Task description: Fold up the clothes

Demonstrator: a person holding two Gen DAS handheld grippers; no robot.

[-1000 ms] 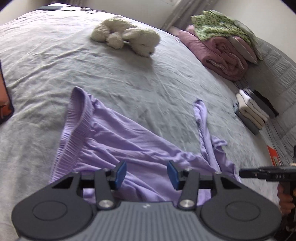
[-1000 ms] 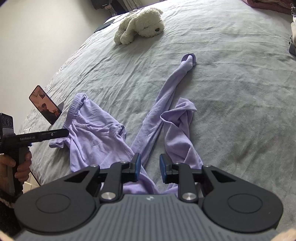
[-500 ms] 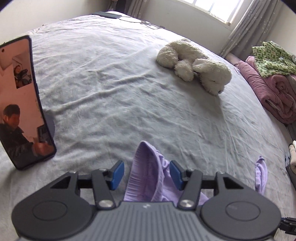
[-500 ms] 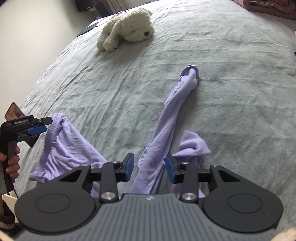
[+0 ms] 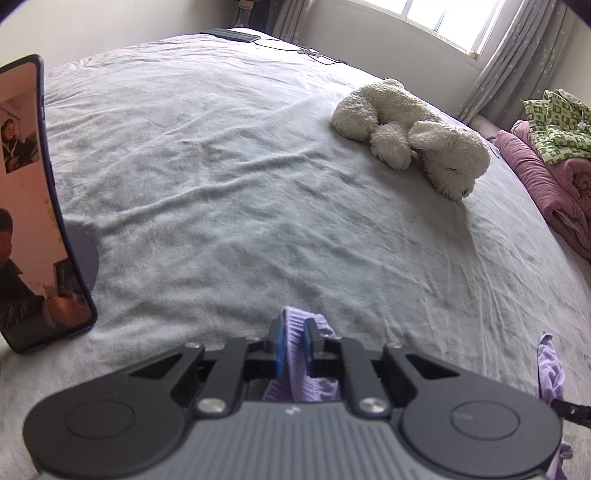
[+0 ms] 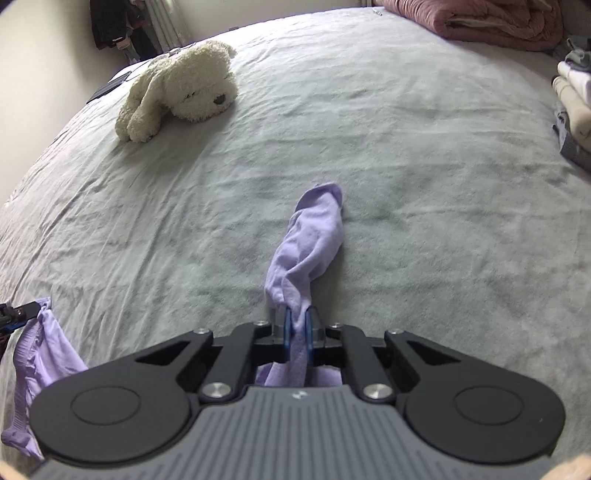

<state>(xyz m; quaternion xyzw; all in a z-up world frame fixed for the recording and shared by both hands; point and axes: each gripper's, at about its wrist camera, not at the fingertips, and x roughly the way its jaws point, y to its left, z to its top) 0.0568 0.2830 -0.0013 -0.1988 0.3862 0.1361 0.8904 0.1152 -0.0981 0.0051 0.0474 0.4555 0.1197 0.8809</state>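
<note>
On the grey bed (image 6: 424, 155): lilac knit trousers (image 6: 310, 243), pinched at both ends.
Left gripper (image 5: 294, 345) jaws are closing on the ribbed waistband (image 5: 295, 332); right gripper (image 6: 299, 328) jaws are closing on a trouser leg. No legible writing.

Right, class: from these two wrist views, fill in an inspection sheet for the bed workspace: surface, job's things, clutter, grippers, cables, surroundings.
Surface: grey bedspread, wrinkled.
Job's things: lilac garment, one part stretched out ahead of the right gripper, ribbed edge at the left gripper.
Clutter: white plush dog; phone propped upright, screen lit; pink blanket with green patterned cloth on it; folded stack at the bed's edge.
Grippers: left gripper closing on the ribbed edge; right gripper closing on bunched fabric.
Cables: thin cable at the far end of the bed.
Surroundings: window, curtain.
</note>
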